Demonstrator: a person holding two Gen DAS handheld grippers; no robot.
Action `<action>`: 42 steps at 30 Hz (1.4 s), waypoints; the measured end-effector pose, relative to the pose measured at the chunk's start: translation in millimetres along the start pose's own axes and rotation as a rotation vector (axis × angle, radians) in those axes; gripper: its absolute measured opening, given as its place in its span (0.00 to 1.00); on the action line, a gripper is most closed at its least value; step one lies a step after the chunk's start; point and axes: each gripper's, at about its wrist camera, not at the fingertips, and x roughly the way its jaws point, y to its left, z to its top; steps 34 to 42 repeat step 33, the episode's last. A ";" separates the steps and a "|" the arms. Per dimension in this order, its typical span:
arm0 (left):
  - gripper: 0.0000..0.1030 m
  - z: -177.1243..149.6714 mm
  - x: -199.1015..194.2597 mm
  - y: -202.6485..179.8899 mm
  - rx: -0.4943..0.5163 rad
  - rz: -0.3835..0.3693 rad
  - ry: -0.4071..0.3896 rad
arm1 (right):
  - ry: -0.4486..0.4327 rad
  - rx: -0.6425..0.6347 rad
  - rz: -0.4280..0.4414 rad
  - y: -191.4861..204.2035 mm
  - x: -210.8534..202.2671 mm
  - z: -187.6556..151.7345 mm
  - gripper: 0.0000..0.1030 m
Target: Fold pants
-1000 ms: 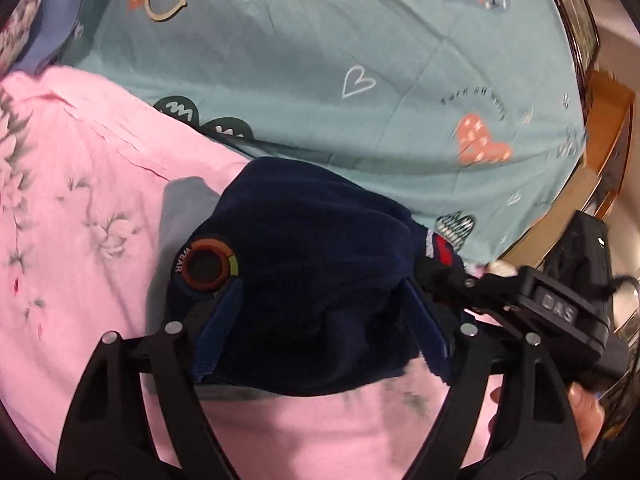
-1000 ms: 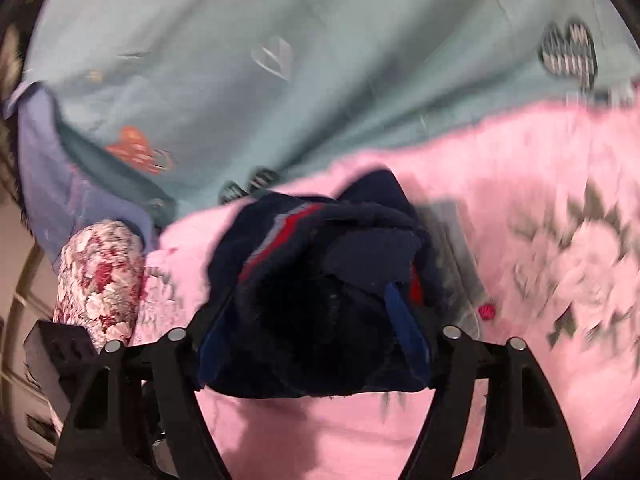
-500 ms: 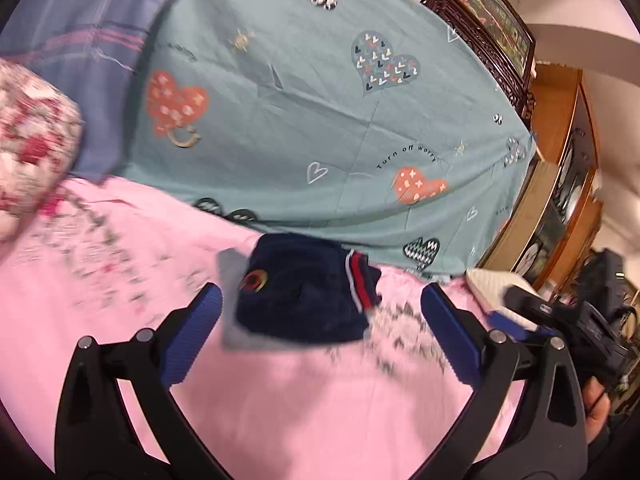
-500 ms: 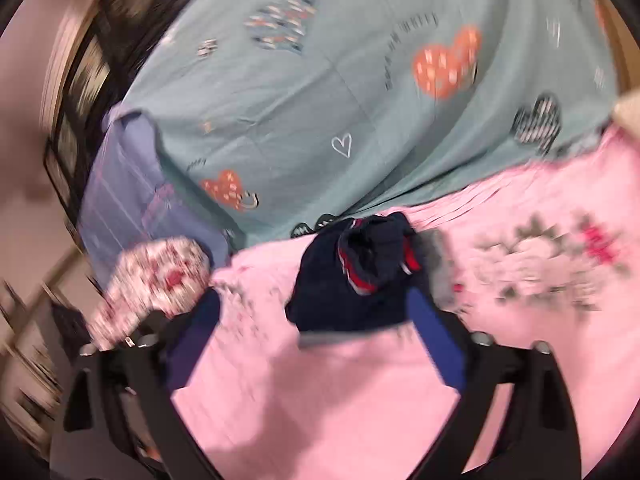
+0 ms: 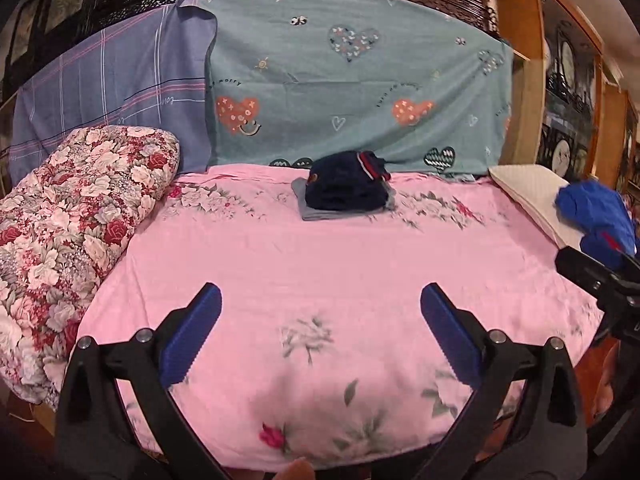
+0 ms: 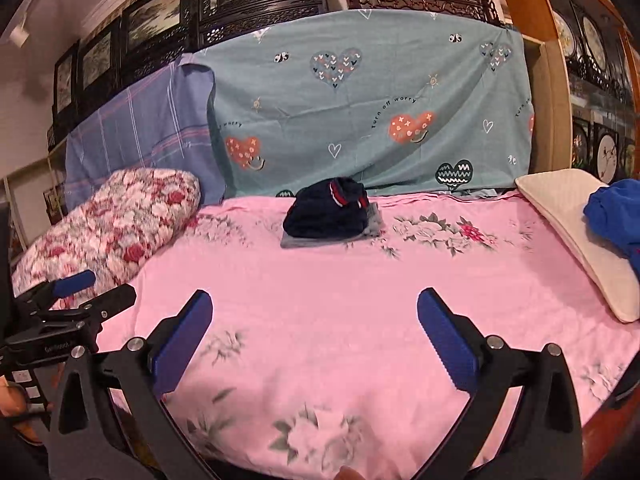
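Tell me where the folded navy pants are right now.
In both wrist views the navy pants lie at the far middle of the pink bedsheet, on a folded grey garment, just before the hanging teal sheet.

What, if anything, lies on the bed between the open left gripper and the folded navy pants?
Nothing: in the left wrist view, only bare pink floral sheet separates the left gripper from the folded navy pants.
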 end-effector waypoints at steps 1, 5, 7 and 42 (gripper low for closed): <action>0.98 -8.6 -4.3 -1.4 0.003 0.001 0.003 | 0.004 -0.013 -0.009 2.8 -3.5 -5.7 0.99; 0.98 -21.7 -5.1 -1.9 0.000 0.015 0.032 | 0.019 -0.016 -0.032 0.9 -14.5 -19.7 0.99; 0.98 -23.5 -6.7 -1.4 -0.002 0.040 0.025 | 0.016 -0.009 -0.045 -2.1 -18.2 -22.7 0.99; 0.98 -25.4 14.4 2.3 0.008 0.150 0.069 | 0.043 0.000 -0.071 -10.2 -10.1 -29.3 0.99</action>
